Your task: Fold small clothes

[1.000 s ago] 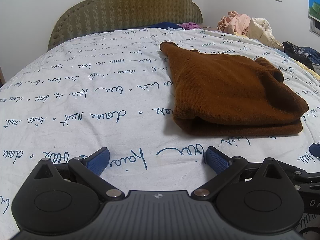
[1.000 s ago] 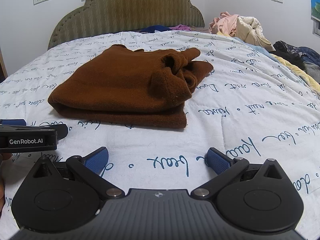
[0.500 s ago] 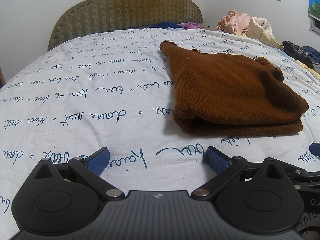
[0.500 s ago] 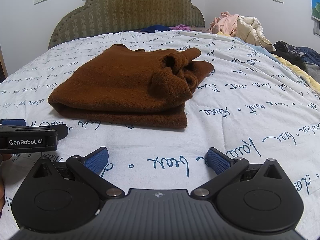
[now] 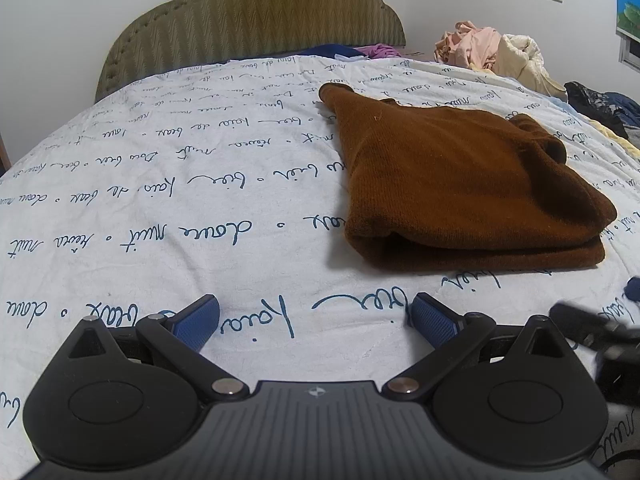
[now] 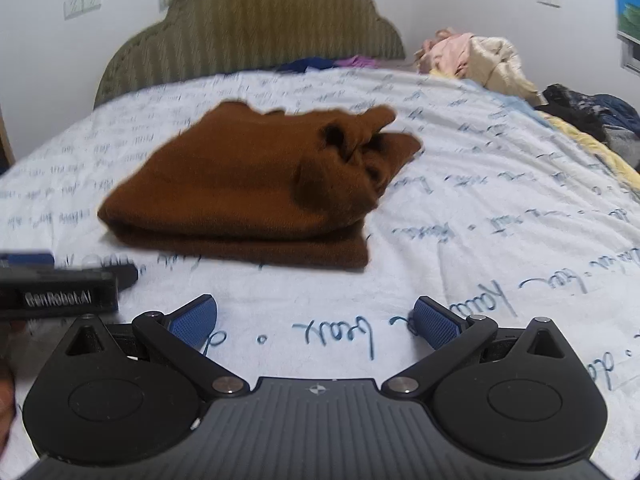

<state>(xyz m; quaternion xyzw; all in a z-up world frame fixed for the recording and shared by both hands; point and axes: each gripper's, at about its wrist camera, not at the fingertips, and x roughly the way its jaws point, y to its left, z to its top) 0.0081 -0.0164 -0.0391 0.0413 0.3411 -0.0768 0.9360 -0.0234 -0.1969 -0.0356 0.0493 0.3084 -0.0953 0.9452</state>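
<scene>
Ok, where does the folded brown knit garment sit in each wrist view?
Left wrist: folded brown knit garment right of centre, beyond the open tongs.
Right wrist: the garment left of centre, blurred.
Shared landmark: olive scalloped padded headboard behind it.

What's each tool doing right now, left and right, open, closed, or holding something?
Left tool: open, holding nothing, short of the brown sweater.
Right tool: open, holding nothing, over the bedsheet.

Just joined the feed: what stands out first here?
A folded brown sweater lies mid-bed on a white script-printed sheet. Both grippers, left and right, hover open just short of it. Loose clothes pile up at the far right.
</scene>
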